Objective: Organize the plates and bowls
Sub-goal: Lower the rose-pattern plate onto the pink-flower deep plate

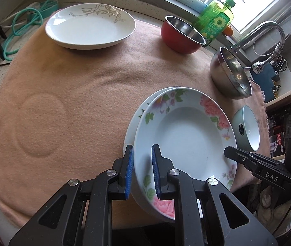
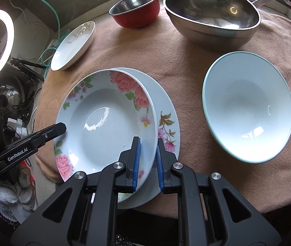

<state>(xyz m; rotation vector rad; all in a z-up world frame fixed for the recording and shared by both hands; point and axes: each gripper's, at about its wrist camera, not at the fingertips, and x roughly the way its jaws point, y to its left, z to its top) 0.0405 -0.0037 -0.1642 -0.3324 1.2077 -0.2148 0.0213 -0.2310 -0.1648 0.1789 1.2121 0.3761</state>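
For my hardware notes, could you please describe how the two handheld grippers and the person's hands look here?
Both the left gripper and the right gripper are matte black plastic linkages with silver pivot bolts, triangular cut-outs and ribbed blue pads lining the fingers. Seen side-on, the right one carries white "DAS" lettering and the left one "GenRobot.AI". The hands wear pale knitted work gloves.

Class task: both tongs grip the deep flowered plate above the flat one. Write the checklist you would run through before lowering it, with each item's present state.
1. Left tongs clamped on deep flowered plate rim: ok.
2. Right tongs clamped on opposite rim: ok.
3. Deep plate centred over flat plate: not ok, offset.
4. Deep plate level: not ok, tilted.
5. Pale green bowl clear of the stack: ok.
6. Plates touching underneath: cannot tell.
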